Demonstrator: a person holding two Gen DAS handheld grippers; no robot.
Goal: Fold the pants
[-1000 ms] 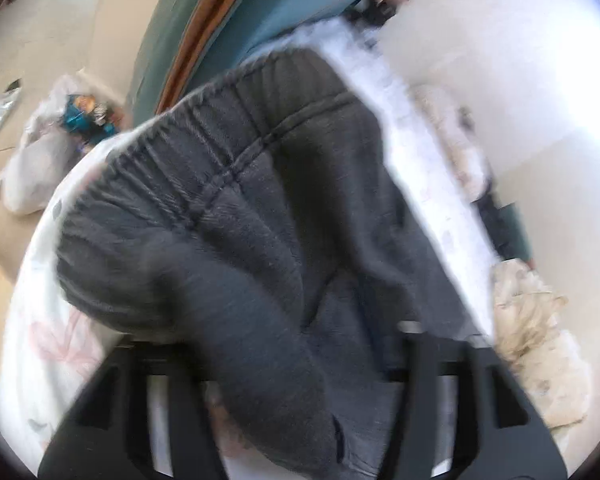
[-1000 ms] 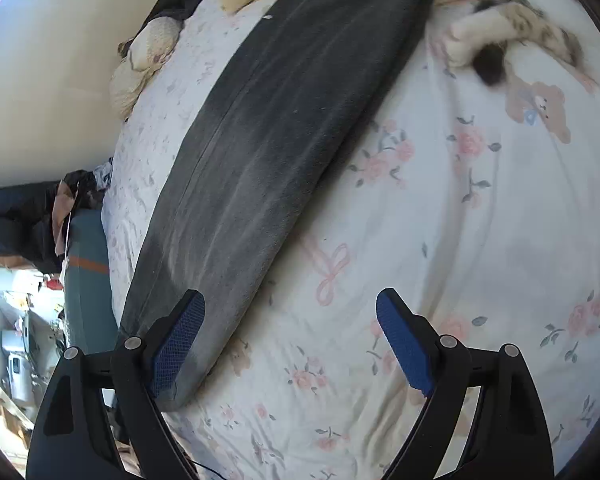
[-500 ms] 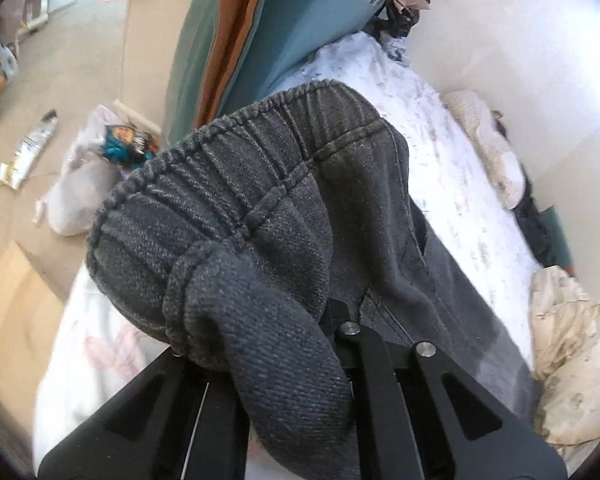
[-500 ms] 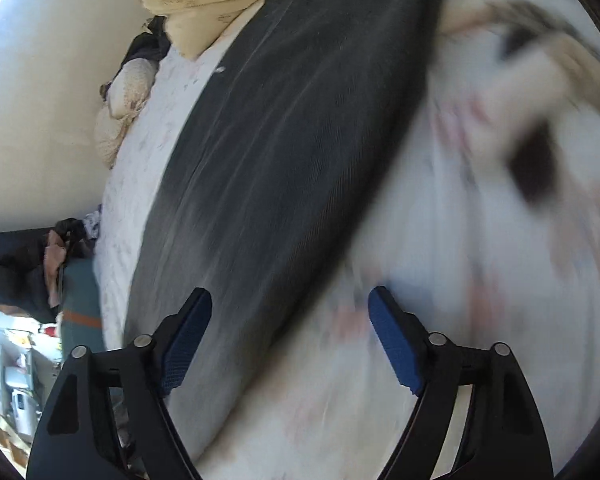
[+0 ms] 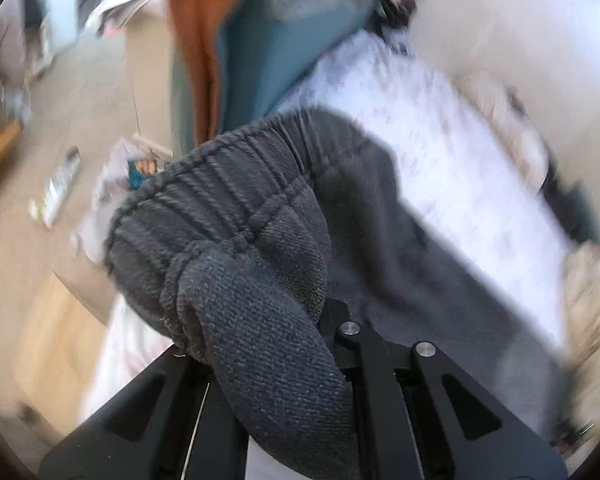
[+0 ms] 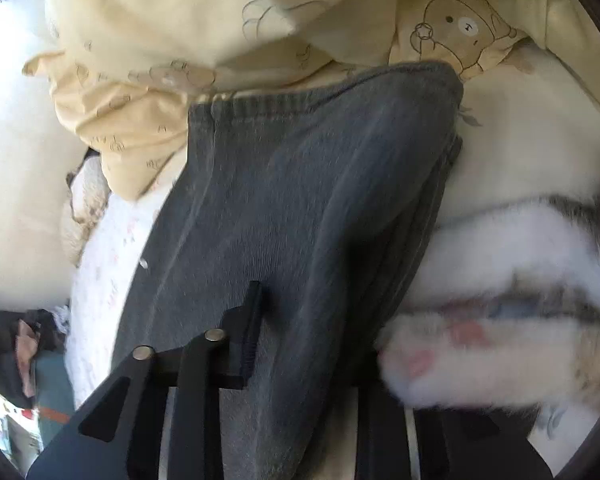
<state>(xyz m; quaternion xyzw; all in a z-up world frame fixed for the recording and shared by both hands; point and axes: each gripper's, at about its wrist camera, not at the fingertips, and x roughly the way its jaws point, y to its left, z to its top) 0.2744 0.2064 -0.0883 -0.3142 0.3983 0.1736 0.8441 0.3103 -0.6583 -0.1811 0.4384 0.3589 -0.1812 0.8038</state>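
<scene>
Dark grey pants lie lengthwise on the flowered bed sheet [image 5: 440,140]. In the left wrist view, my left gripper [image 5: 260,332] is shut on the bunched elastic waistband [image 5: 240,184] and holds it raised off the bed. The grey fabric drapes over and hides the fingertips. In the right wrist view, the pants leg [image 6: 300,180] runs up to its ribbed hem [image 6: 320,96] against a yellow quilt. My right gripper [image 6: 308,328] is closing on a raised fold of that leg. Its left finger [image 6: 252,320] presses into the cloth, while the other finger is hidden behind it.
A furry white and grey cat [image 6: 500,340] lies right beside the right gripper, with a paw near the fingers. The yellow bear-print quilt [image 6: 220,20] is heaped at the bed's far end. Teal and orange cloth [image 5: 260,40] hangs beyond the bed. A plastic bag [image 5: 112,176] lies on the floor.
The left gripper closed on the waistband and lifted it. The right gripper travelled along the leg towards the hem and went from wide open to closed on a fold.
</scene>
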